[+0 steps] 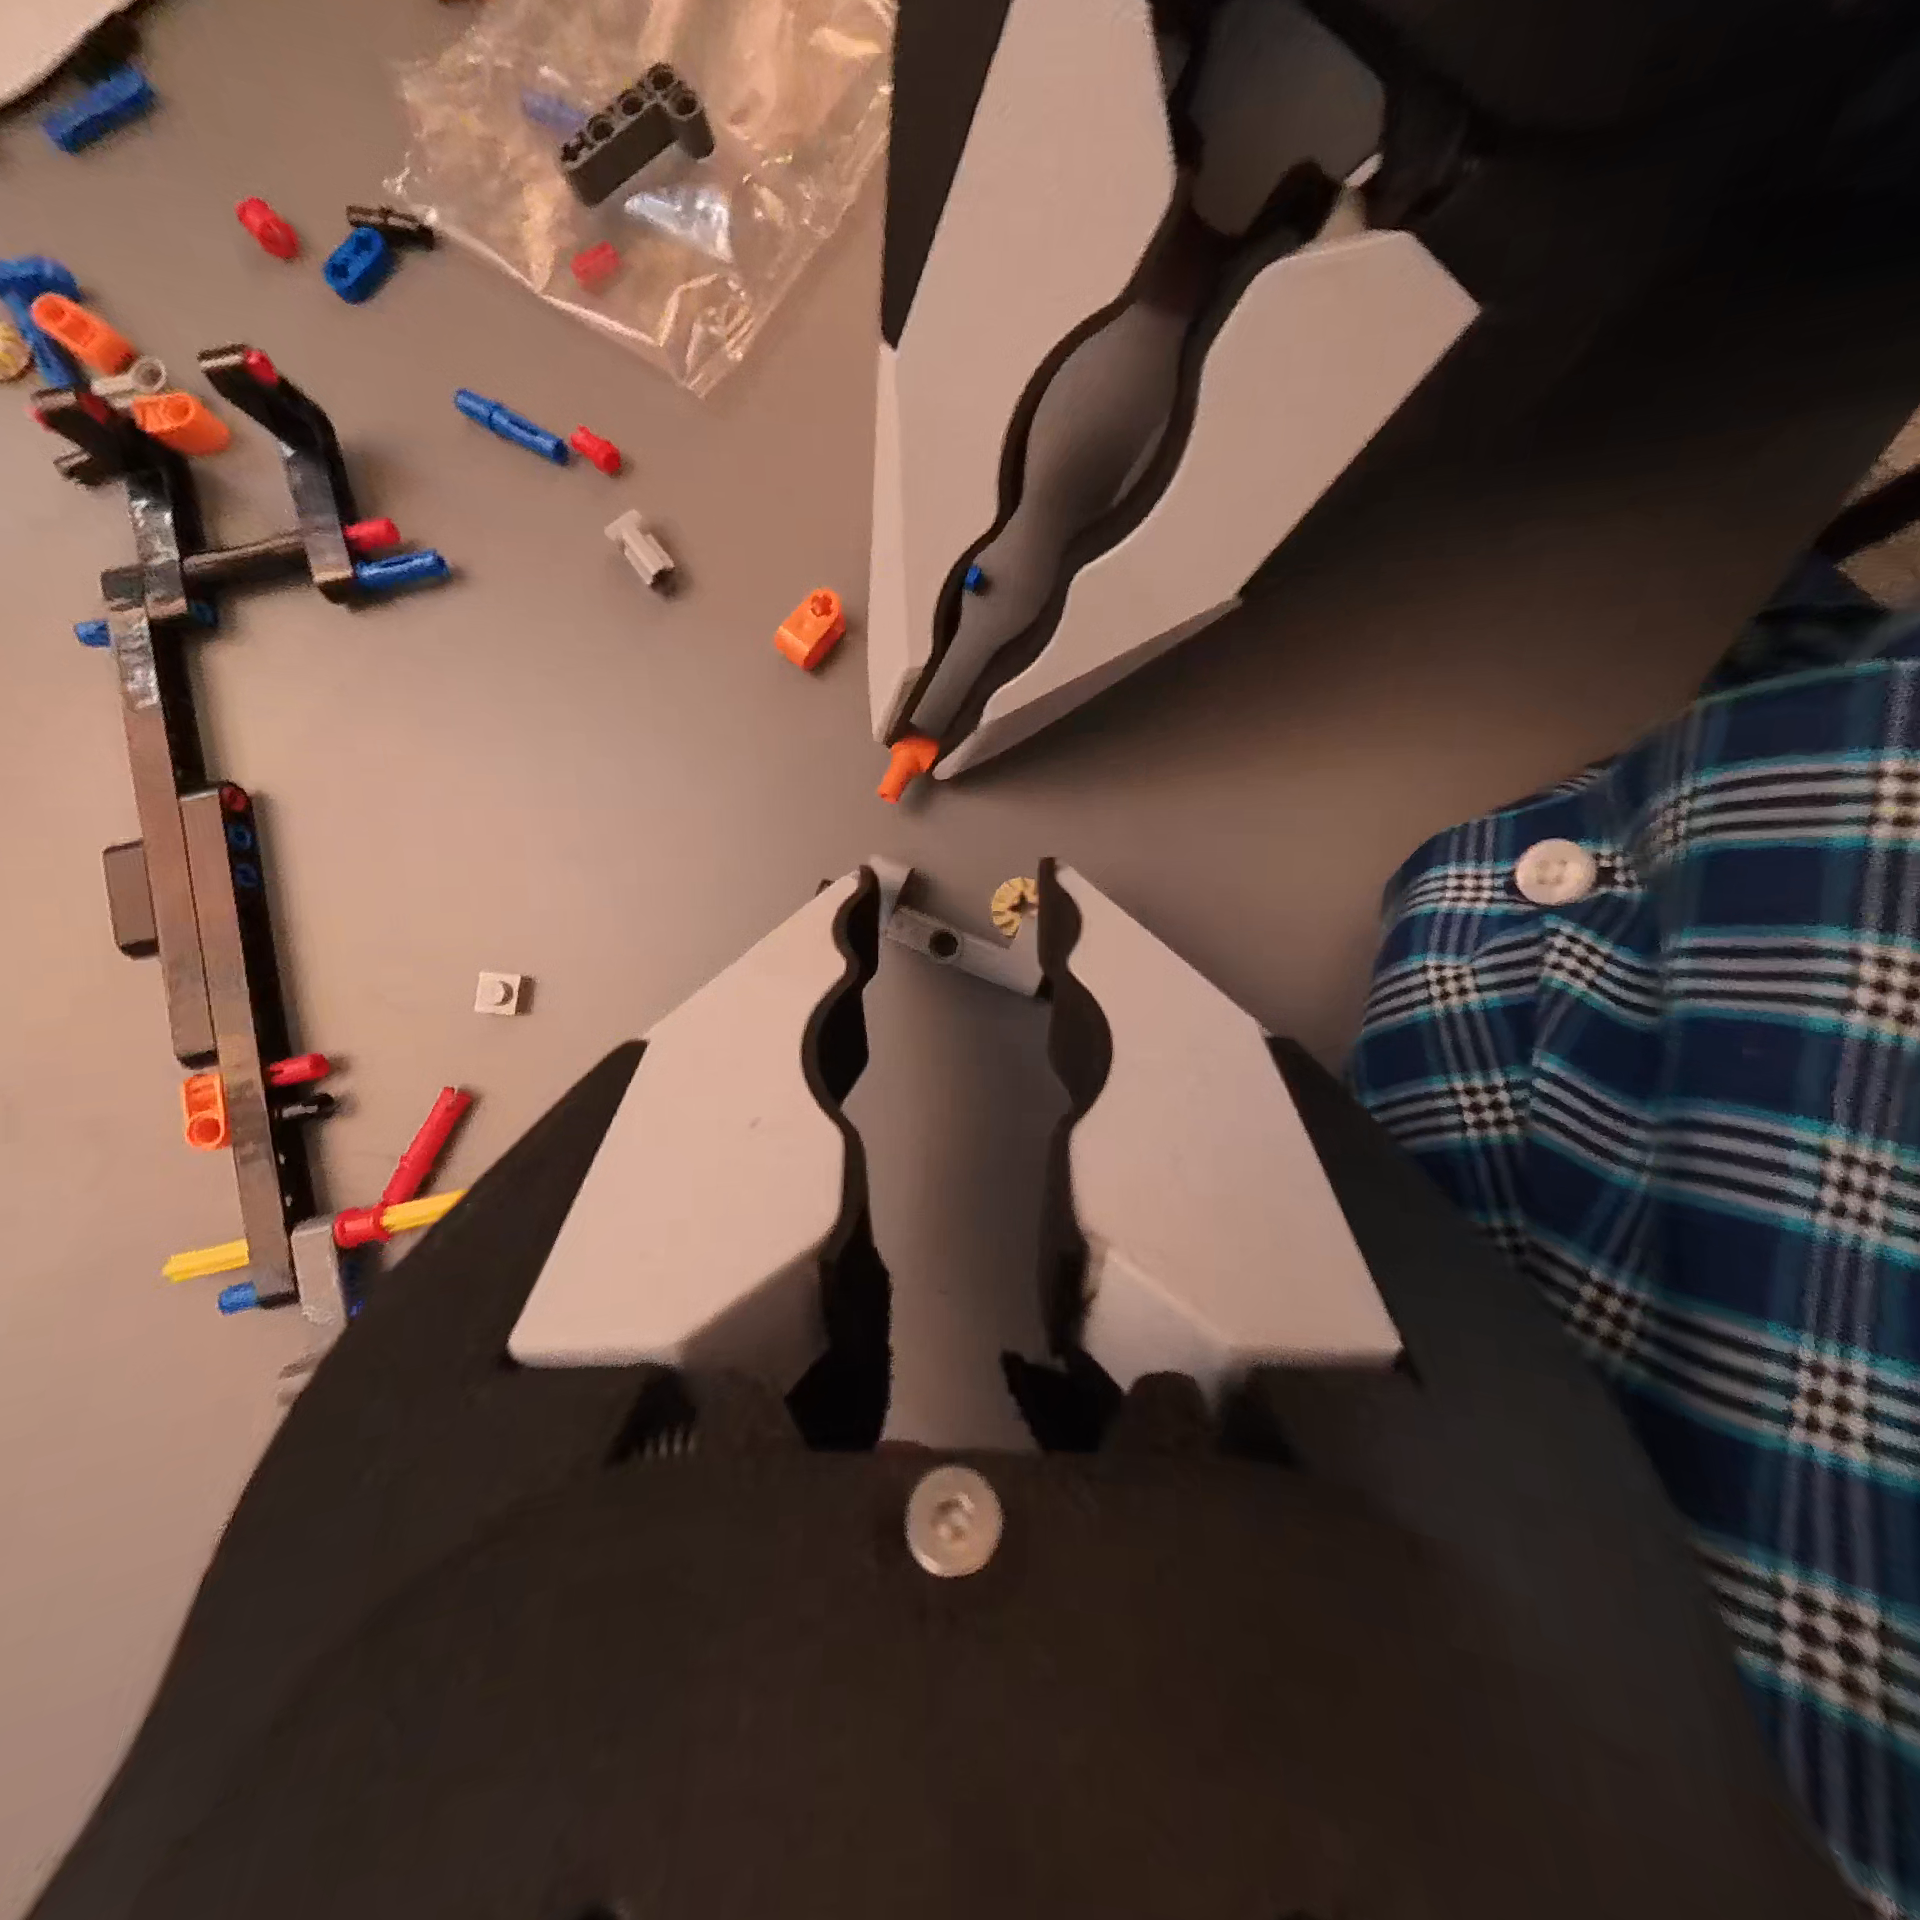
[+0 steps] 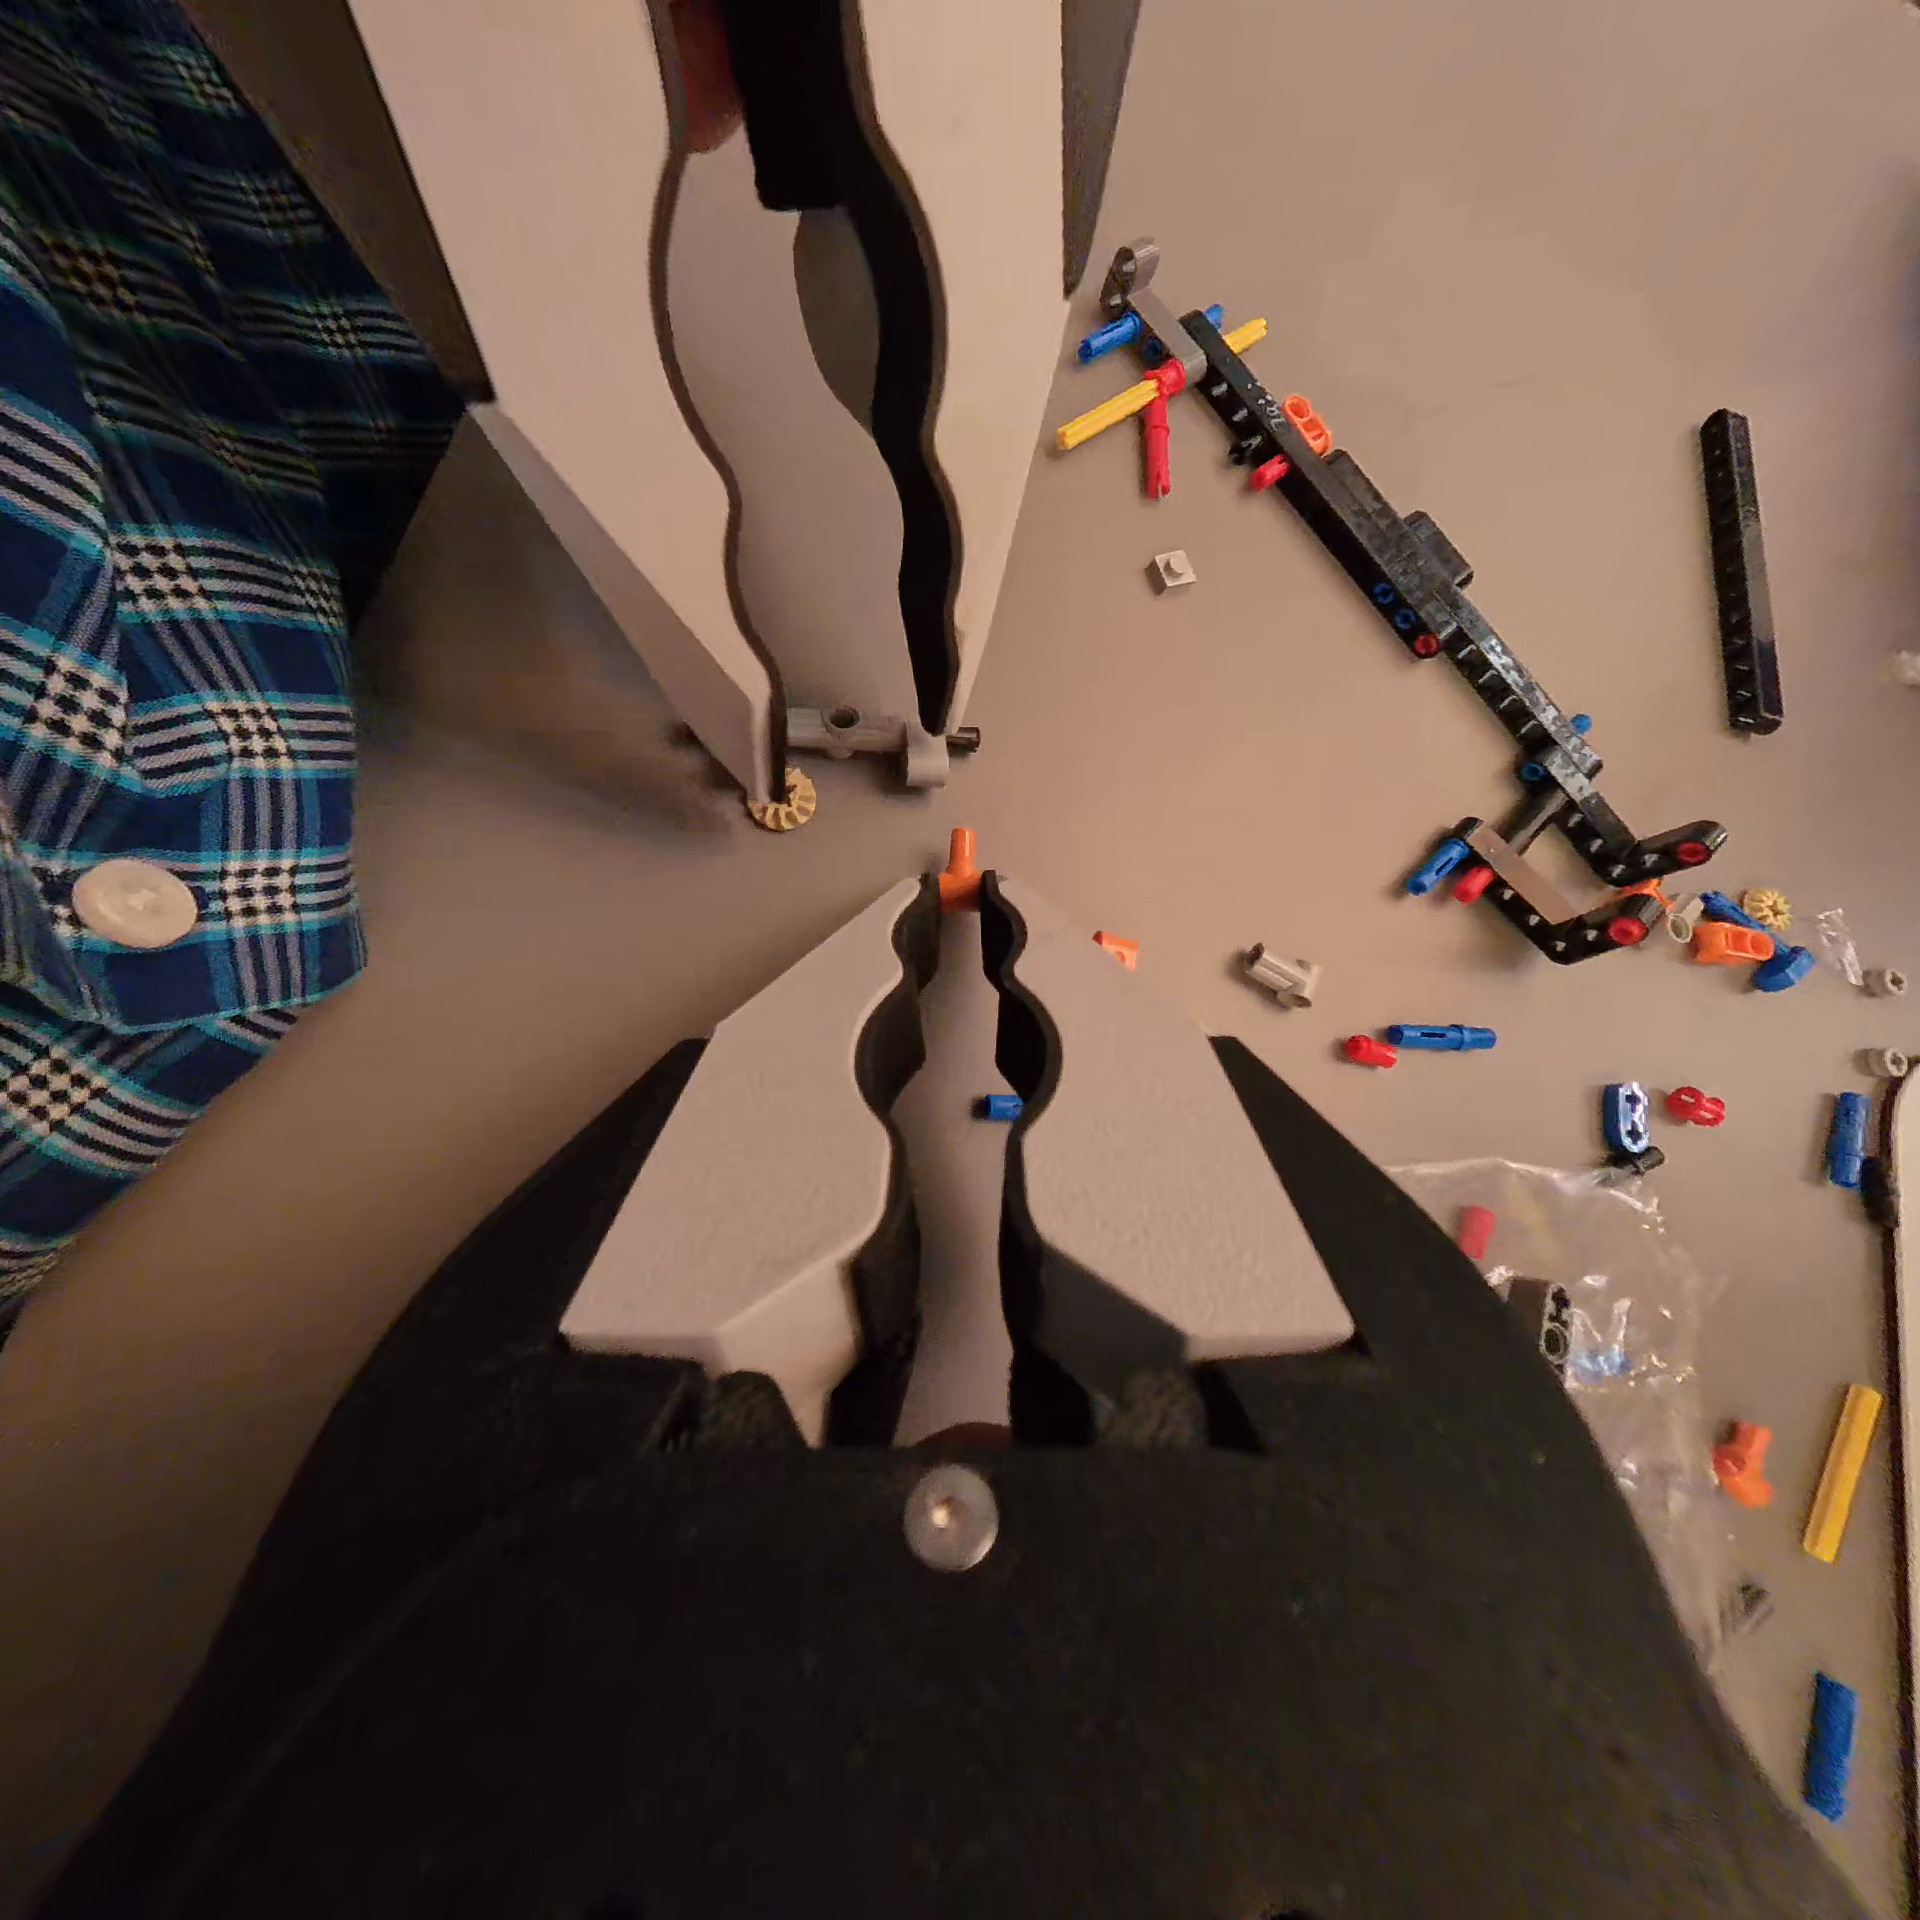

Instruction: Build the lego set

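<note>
My left gripper (image 1: 954,873) is shut on a small grey connector piece (image 1: 945,943), held endwise between its fingertips just above the grey table. It also shows in the right wrist view (image 2: 852,753) with the grey piece (image 2: 847,727), a black pin sticking out of one end. My right gripper (image 2: 954,883) is shut on a small orange pin (image 2: 961,868) whose tip points at the grey piece, a short gap away. The right gripper (image 1: 920,750) and the orange pin (image 1: 900,774) also show in the left wrist view. A tan gear (image 1: 1013,904) lies on the table by the left fingertip.
A long black beam assembly (image 1: 197,935) with red, blue, yellow and orange parts lies to the left, also in the right wrist view (image 2: 1455,582). Loose pins and an orange connector (image 1: 810,629) are scattered about. A clear plastic bag (image 1: 644,177) holds parts. A person's plaid shirt (image 1: 1662,1143) is close by. Only a small space, under 4 cm, lies between the two pairs of fingers.
</note>
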Tool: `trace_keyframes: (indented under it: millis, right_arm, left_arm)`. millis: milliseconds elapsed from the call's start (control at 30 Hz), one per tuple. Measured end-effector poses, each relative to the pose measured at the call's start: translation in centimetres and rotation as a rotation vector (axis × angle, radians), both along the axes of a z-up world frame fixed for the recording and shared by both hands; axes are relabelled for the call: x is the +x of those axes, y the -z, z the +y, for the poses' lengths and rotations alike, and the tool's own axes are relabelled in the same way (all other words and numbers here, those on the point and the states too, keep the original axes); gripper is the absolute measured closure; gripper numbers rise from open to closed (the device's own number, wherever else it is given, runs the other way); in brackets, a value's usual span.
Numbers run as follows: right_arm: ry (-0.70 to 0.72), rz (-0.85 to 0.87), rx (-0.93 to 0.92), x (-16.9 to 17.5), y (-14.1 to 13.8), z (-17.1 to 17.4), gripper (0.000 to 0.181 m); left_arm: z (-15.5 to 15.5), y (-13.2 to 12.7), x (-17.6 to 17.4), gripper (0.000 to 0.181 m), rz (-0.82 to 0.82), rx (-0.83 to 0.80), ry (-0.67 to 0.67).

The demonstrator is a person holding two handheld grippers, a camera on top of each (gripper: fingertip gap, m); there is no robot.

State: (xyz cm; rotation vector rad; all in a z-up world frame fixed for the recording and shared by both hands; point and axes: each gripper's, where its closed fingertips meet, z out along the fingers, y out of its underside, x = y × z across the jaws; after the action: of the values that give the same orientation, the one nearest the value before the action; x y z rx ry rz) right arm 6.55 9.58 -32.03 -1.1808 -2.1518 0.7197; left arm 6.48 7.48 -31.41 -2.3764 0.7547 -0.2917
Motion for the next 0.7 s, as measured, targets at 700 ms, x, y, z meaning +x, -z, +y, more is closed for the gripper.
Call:
trace_keyframes:
  millis: [700]
  right_arm:
    - [-0.017,-0.005,-0.038,0.3,-0.1,-0.5,0.176]
  left_arm:
    - [-0.4,1.1,-1.0,0.162,-0.009,-0.075,0.143]
